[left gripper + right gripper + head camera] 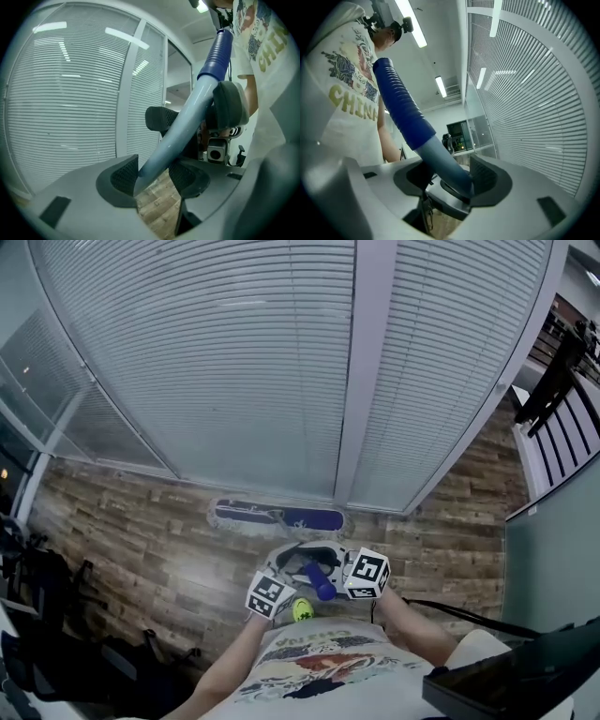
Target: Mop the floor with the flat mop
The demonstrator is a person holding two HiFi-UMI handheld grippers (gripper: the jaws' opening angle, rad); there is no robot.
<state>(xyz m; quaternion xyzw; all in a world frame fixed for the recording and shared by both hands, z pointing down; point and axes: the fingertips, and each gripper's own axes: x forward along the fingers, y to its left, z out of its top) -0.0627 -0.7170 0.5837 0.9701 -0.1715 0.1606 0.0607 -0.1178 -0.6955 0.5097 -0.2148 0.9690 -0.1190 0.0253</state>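
Well ahead of both hand-held grippers, at the foot of the blinds [234, 362]: head of the flat mop [277, 517], lying flat on the wood-look floor [141, 521].

Between the pads of the left hand-held gripper [154, 174]: the pale-blue mop handle [187, 122], clamped. Just up the shaft from it: right hand-held gripper [446, 176], clenched on the same handle right below the ribbed dark-blue grip [401, 108].

Judged as mid-stroke, at full reach against the wall. Next, likely: draw back toward the body with both grips kept firm, then shift sideways onto an unmopped strip.

Hard to make out: how tightly the pads bite; wet floor from dry. Barely traceable from the head view: the foreshortened shaft between hand-held grippers and mop head.
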